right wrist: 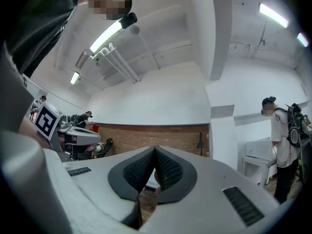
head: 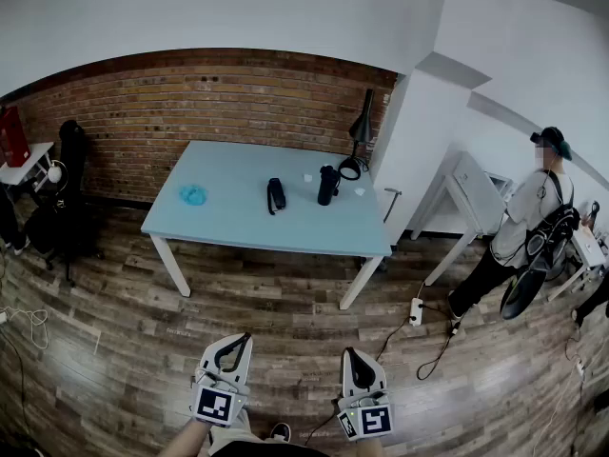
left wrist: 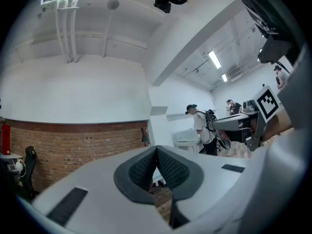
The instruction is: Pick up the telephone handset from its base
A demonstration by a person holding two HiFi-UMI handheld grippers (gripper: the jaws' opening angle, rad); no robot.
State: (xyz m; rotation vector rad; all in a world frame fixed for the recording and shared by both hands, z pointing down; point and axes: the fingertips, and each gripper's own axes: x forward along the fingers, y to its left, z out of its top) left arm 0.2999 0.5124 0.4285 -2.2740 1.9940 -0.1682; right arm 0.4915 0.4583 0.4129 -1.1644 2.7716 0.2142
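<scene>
left gripper [head: 231,352]: held low at the body, pointing forward, about level, fingers [left wrist: 140,172] closed tip to tip, nothing between | right gripper [head: 357,367]: alongside, apart from left, nose slightly up, fingers [right wrist: 170,172] shut, empty

Black, slim telephone handset [head: 328,179] standing upright on its base [head: 326,199], right of centre on the pale blue worktop [head: 238,219], towards its far edge.
</scene>
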